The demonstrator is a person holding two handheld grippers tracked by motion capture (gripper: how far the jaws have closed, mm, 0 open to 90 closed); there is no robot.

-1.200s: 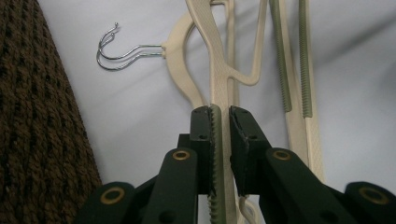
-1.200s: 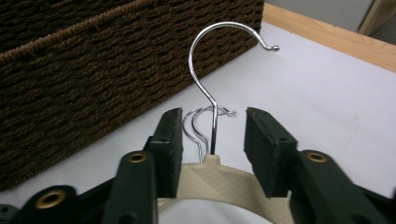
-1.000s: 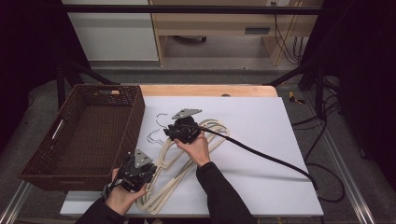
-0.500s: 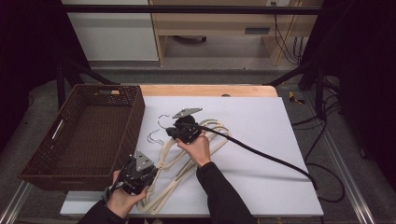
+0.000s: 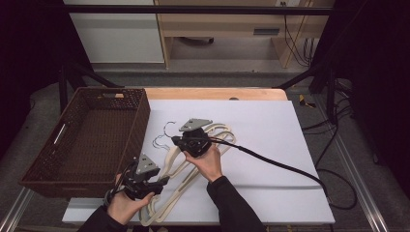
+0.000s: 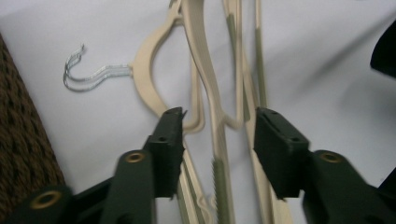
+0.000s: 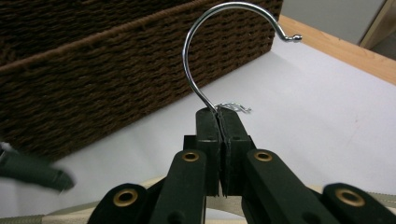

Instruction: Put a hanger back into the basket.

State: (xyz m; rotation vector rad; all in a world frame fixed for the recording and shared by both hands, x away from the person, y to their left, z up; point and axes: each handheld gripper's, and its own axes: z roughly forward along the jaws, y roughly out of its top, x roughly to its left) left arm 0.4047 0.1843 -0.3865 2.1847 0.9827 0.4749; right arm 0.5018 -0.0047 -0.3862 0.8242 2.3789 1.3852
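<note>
Several beige hangers (image 5: 223, 131) with metal hooks lie stacked on the white board. My right gripper (image 5: 177, 140) is at their hook end. In the right gripper view it (image 7: 219, 115) is shut on the stem of one chrome hook (image 7: 194, 56), which curves up in front of the basket wall. My left gripper (image 5: 161, 182) is over the lower arms of the hangers near the board's front edge. In the left gripper view it (image 6: 219, 122) is open, its jaws on either side of the hangers' (image 6: 205, 70) thin arms. Two hooks (image 6: 88, 75) lie to the left.
A dark brown wicker basket (image 5: 140, 116) stands at the left, touching the white board (image 5: 290, 145). Its wall rises close behind the held hook (image 7: 93, 70). A black cable (image 5: 270, 162) trails from the right gripper across the board to the right edge.
The left gripper has edged slightly forward over the hanger arms. The right gripper has barely moved and keeps its hold on the hook.
</note>
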